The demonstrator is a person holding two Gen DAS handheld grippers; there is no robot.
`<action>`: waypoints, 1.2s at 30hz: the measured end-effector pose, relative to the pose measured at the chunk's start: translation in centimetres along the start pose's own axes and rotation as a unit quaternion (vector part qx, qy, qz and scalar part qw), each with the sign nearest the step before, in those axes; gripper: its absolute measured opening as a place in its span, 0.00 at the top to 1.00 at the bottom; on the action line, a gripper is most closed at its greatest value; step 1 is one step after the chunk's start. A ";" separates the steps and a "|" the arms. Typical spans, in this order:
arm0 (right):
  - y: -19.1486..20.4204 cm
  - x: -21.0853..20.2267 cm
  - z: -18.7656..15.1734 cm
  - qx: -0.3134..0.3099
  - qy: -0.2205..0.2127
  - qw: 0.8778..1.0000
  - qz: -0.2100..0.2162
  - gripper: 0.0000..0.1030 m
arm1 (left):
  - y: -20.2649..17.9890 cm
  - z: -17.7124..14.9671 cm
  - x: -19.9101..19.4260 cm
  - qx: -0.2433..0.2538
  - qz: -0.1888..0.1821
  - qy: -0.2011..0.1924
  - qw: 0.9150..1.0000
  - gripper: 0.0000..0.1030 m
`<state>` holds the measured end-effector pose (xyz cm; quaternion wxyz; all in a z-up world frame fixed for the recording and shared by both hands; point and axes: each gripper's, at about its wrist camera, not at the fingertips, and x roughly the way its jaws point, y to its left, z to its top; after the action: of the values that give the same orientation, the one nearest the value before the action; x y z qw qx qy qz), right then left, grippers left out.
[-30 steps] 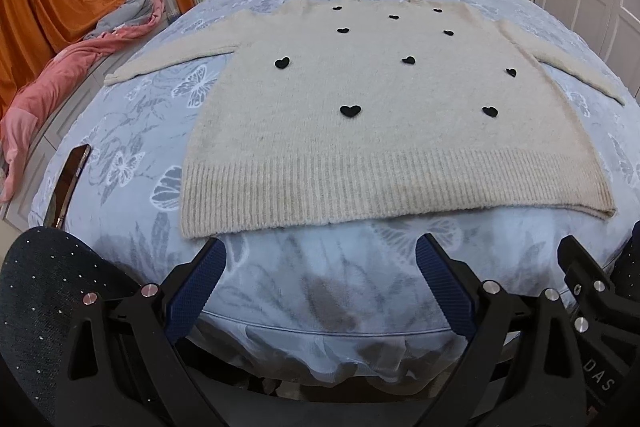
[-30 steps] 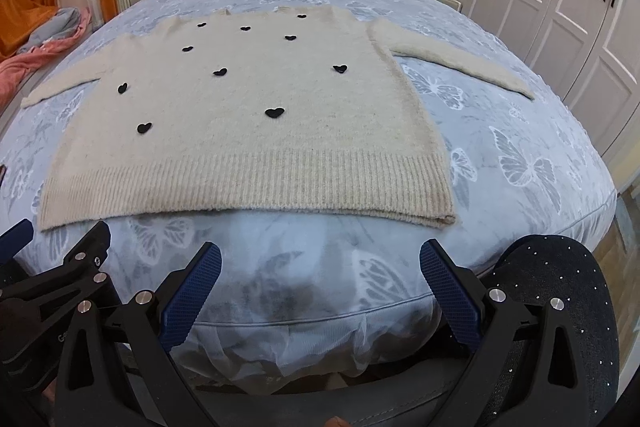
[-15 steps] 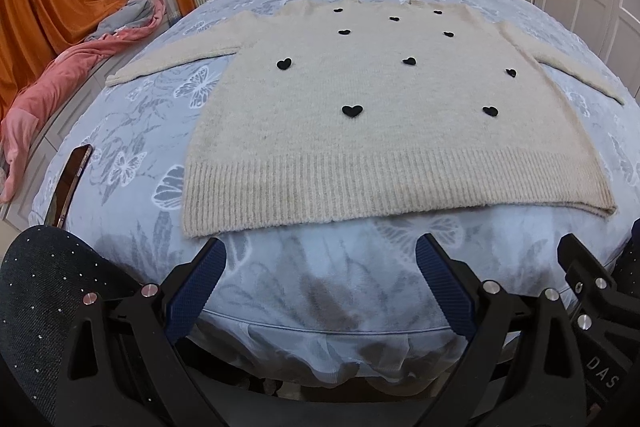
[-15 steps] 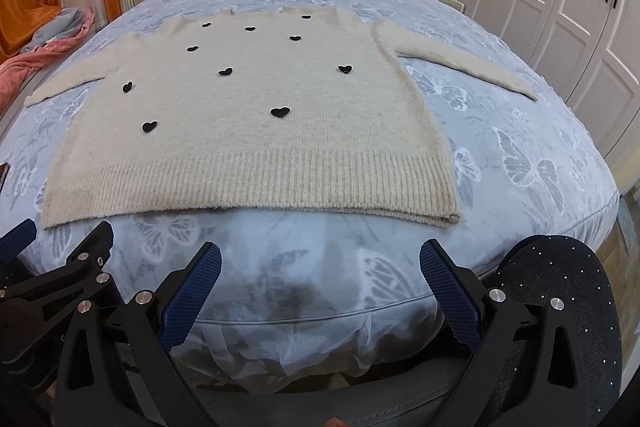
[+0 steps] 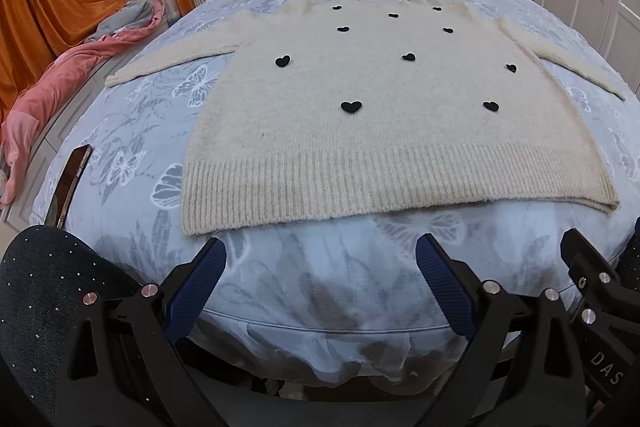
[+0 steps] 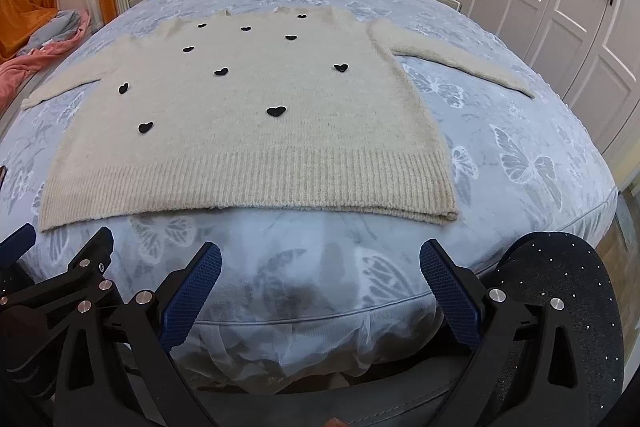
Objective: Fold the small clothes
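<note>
Cream knit sweater (image 5: 384,131) lies flat, sleeves spread, hem at the foot edge of bed (image 6: 520,155) | zero folds so far, whole job left | left gripper (image 5: 320,279) and right gripper (image 6: 320,279) both spread wide, holding nothing, just short of that edge

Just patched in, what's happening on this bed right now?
A cream sweater with black hearts lies flat and unfolded on the blue butterfly bedspread, sleeves spread out to both sides. The left hand-held gripper and the right hand-held gripper are both open and empty at the foot of the bed, short of the ribbed hem. No fold is made yet.
</note>
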<state>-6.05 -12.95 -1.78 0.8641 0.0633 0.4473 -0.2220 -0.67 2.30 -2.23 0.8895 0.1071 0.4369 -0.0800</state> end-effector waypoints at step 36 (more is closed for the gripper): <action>0.2 0.2 -0.1 -0.001 0.002 1.000 -0.002 0.05 | 0.1 -0.1 0.4 -0.001 0.000 0.004 1.000 0.09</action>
<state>-5.91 -12.86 -2.04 0.8630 0.0623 0.4492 -0.2228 -0.48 2.41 -2.54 0.8879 0.1063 0.4406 -0.0793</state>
